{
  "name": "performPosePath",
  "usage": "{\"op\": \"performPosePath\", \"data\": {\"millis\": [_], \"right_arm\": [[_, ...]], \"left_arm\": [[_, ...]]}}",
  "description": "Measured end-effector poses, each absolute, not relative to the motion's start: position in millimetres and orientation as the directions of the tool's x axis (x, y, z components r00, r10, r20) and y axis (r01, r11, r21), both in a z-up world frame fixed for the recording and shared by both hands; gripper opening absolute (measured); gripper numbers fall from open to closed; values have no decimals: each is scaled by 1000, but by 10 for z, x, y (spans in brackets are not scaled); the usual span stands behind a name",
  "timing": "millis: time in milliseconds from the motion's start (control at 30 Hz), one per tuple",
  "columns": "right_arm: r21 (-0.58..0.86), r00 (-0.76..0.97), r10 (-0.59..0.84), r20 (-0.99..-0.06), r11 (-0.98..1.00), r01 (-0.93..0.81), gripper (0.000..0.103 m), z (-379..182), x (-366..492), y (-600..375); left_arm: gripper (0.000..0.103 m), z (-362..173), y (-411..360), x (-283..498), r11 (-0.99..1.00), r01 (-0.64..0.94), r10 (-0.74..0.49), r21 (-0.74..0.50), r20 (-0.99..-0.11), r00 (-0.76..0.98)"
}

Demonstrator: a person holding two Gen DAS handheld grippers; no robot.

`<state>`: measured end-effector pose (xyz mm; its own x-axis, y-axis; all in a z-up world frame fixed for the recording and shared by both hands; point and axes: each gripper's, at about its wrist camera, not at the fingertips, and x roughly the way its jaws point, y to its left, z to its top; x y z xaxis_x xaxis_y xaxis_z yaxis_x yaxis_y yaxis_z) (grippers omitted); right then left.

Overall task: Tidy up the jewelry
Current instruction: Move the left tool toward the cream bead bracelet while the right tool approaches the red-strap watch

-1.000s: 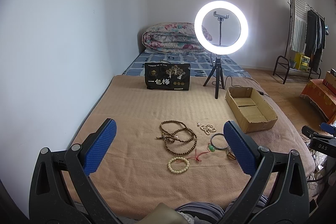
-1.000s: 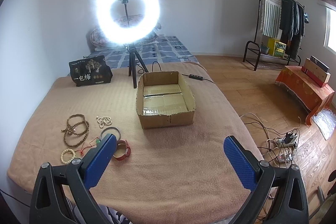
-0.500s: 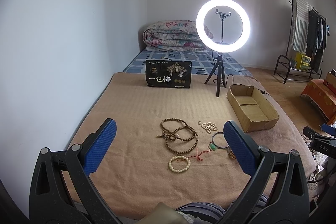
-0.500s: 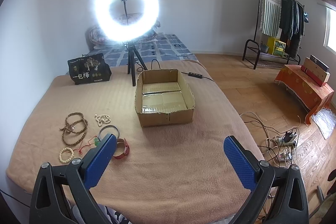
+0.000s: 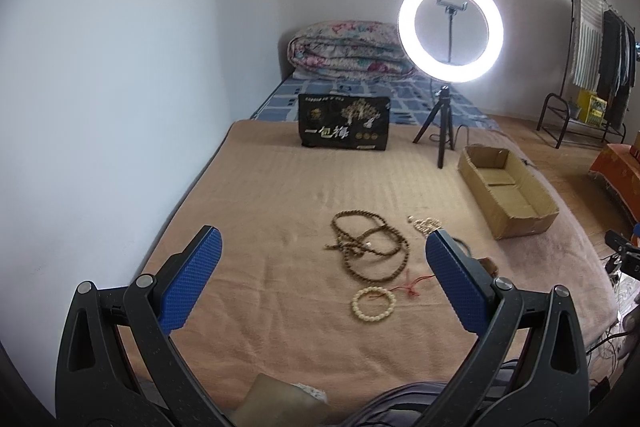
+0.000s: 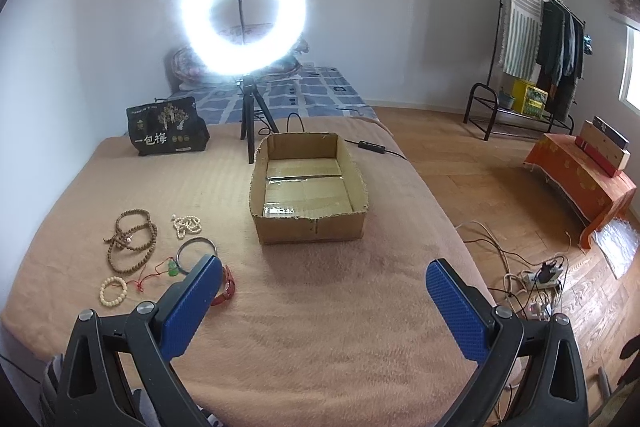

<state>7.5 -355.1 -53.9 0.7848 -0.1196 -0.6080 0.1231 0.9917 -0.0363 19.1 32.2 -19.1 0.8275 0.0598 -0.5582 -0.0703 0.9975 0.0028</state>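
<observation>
Both grippers hover above the near edge of the bed (image 6: 320, 327), jaws spread wide and holding nothing, which suggests the sorting has not begun. The left gripper (image 5: 322, 267) faces the jewelry, the likelier of the two to make the first pick; the right gripper (image 6: 322, 287) faces the box (image 6: 308, 227), perhaps to steady it or to take pieces handed across. The jewelry lies loose in one cluster on the blanket, well apart from the box: in the right view it sits at about 9 o'clock from the box. The brown beads (image 5: 368, 251), a long strand tangled in several loops, lie farthest from the box; the pearls (image 6: 186, 225) are heaped at the cluster's 12 o'clock; the bangle (image 6: 197, 254) lies flat just below them; the pendant (image 6: 172, 269) on its red cord rests touching or just beside the bangle's rim; the white bracelet (image 5: 374, 303) lies at 6 o'clock, nearest the person; a red band (image 6: 226, 289) is half hidden behind the right gripper's left finger. The box, an open cardboard tray with a ragged front wall, is empty, its taped floor bare, so it probably serves as the place for the pieces. The ring light (image 5: 450, 29) stands at the box's 11 o'clock, and a black bag (image 5: 344, 123) stands upright behind the cluster.
</observation>
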Motion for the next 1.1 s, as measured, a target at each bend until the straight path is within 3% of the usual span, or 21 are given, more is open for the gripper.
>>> {"op": "performPosePath", "data": {"millis": [200,400,800,1100], "right_arm": [[-46,768,-77,-636,997,62,103,-680,226,-3496],[65,740,29,-672,998,19,103,-790,347,-3552],[-59,717,-58,-694,998,24,103,-865,579,-3452],[14,680,31,-733,999,-30,100,-1052,778,-3372]], "left_arm": [[103,-408,487,339,996,-88,72,3,-606,792],[103,-620,604,434,997,-78,57,-4,-641,765],[103,-950,651,660,999,-35,1,-34,-694,720],[99,-1102,678,832,996,-2,-59,-84,-721,690]]}}
